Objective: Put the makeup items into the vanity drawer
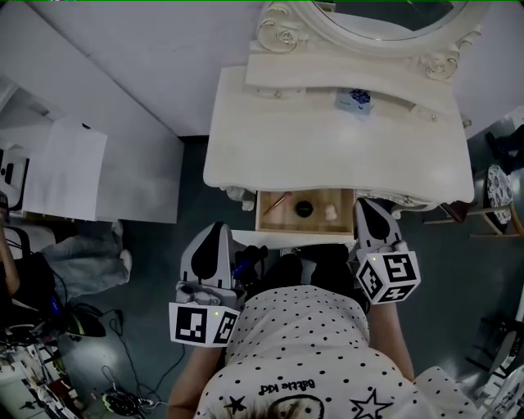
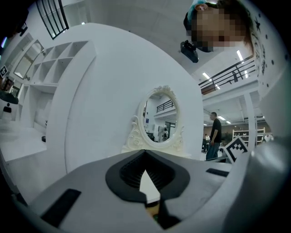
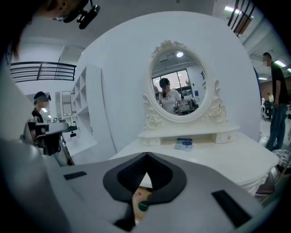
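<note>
Head view: the smooth cream bench (image 1: 327,155), with carved scrollwork round its oval mirror (image 1: 385,12), has its shallow wooden drawer (image 1: 319,223) open. In the drawer lie a slim pencil (image 1: 278,202), a round dark compact (image 1: 304,209) and a small pale lump (image 1: 331,212).

Left gripper view: the left gripper (image 2: 145,157) has its matte grey jaws pressed together, empty.

Right gripper view: the right gripper (image 3: 146,157) is likewise closed on nothing.

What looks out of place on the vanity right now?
Nothing is spilled or broken. One small blue-patterned box sits alone on the vanity top below the mirror, outside the open drawer that holds three small items.
</note>
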Motion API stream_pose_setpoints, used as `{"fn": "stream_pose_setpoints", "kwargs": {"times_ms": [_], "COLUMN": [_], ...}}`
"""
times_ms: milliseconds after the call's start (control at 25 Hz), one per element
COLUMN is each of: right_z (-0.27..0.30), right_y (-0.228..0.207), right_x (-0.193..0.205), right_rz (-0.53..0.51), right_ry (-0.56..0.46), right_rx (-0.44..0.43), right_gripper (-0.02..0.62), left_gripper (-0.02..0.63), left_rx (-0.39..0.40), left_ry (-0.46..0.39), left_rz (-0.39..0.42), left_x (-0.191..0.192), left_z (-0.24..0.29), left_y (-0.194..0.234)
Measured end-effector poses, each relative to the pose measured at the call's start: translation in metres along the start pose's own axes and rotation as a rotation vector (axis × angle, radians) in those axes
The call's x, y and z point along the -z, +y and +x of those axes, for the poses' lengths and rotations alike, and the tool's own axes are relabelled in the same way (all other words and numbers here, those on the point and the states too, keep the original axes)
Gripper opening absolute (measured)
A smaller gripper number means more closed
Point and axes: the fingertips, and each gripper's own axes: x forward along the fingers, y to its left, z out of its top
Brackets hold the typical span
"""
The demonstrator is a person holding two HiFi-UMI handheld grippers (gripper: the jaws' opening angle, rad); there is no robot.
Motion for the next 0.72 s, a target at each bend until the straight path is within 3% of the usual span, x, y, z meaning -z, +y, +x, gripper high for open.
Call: {"fn": "stream_pose_setpoints", "kwargs": {"times_ms": [320,720], "right_z": [-0.055,-0.069], "right_y": [0.018,0.002], "right_x": [-0.032,-0.03], "right_rz": [-0.03,-0.011], "right_ry": [-0.096,-0.075], "right_rx": [-0.036,-0.101], "right_gripper": [0.008,0.008], "left_gripper": [0.006,0.006], "left_rx": [0.018,-0.028], "left_ry": [-0.019,-0.037], "left_rz": [0.005,-0.003], "left_x": [-0.002,-0.004], "left_z": [-0.004,0.002], "left_y": [-0.013,-0.044]}}
